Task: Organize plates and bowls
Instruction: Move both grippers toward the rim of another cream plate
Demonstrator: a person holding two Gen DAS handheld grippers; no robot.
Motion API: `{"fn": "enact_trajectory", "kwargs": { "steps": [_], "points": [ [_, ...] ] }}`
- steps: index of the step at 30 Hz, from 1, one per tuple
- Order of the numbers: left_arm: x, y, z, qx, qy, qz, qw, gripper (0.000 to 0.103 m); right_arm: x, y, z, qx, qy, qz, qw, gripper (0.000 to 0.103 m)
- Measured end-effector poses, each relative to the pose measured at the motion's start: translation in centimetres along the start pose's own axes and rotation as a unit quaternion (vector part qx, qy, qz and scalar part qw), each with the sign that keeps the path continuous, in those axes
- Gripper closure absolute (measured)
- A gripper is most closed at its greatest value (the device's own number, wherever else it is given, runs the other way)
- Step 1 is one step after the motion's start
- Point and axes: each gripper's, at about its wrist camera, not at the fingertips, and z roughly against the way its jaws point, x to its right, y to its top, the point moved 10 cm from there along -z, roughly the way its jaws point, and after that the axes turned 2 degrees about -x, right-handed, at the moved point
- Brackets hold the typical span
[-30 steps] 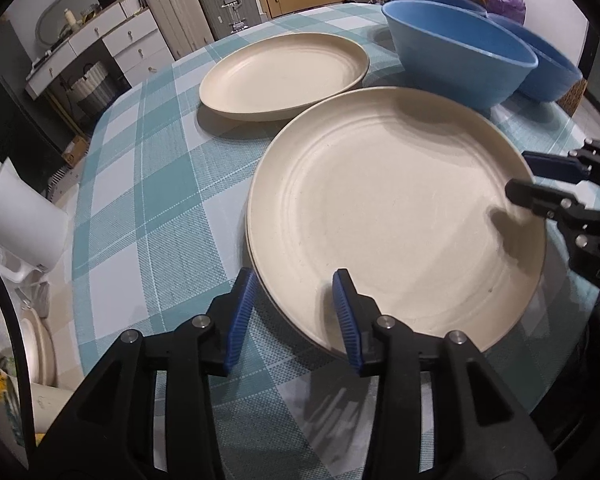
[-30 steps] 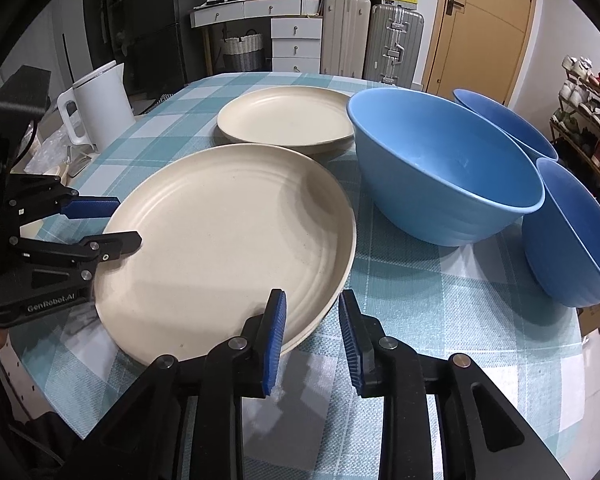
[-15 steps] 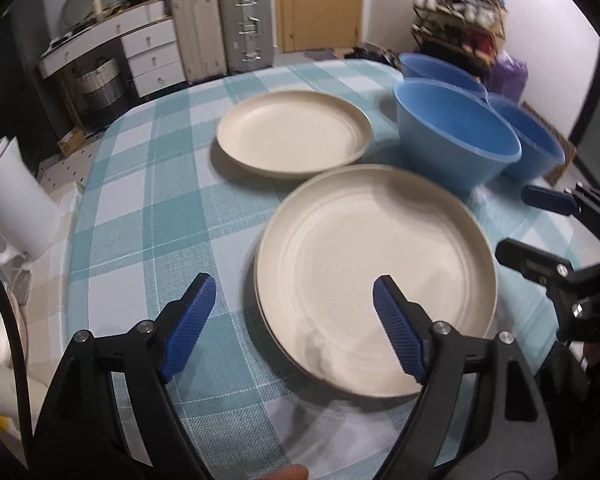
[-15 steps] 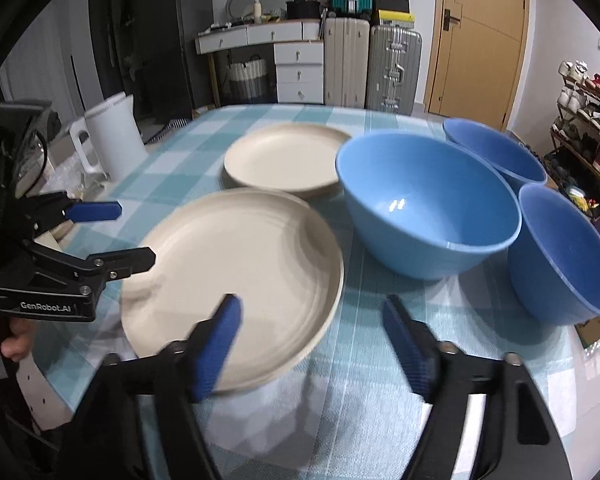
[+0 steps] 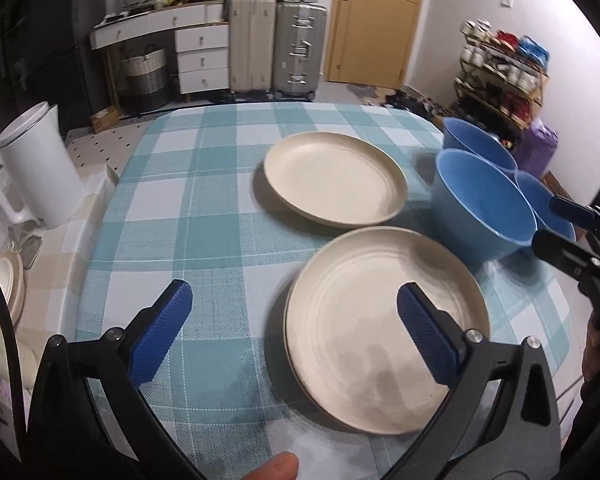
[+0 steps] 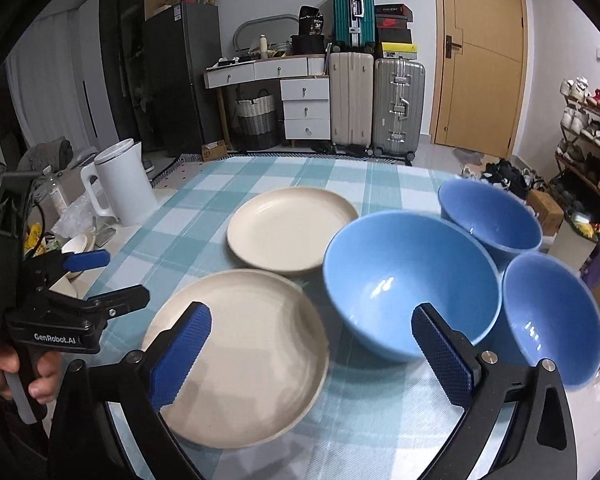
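We see a white-walled room with a wooden door [image 6: 482,56] at the back and a pale tiled floor [image 6: 440,160] before it. Along the far wall stand a white drawer unit [image 6: 305,109], a woven laundry basket [image 6: 256,120] beneath the desk, a beige suitcase [image 6: 350,100] and a silver suitcase [image 6: 398,106], with a teal suitcase [image 6: 353,10] stacked above, and a dark refrigerator [image 6: 180,76] to their left. A shoe rack [image 6: 588,120] lines the right wall, and the table wears a teal checked tablecloth [image 6: 260,172] with a white electric kettle [image 6: 122,186] at its left edge.
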Motion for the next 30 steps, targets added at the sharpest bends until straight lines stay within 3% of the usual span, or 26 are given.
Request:
{"fn": "enact_trajectory", "kwargs": {
  "steps": [4, 9, 30],
  "points": [
    [-0.7, 0.8, -0.1, 0.013, 0.013, 0.023, 0.9996, 0.001, 0.4, 2.2, -0.2, 0.004, 0.013, 0.004, 1.0, 0.001],
    [-1.4, 1.7, -1.2, 0.001, 0.025, 0.043, 0.9987, 0.001, 0.6, 4.2, -0.9, 0.002, 0.016, 0.018, 1.0, 0.001],
    [-2.4, 7.0, -5.9, -0.016, 0.057, 0.056, 0.9967, 0.001, 2.3, 9.9, -6.0, -0.048, 0.026, 0.038, 0.998, 0.001]
  ]
}}
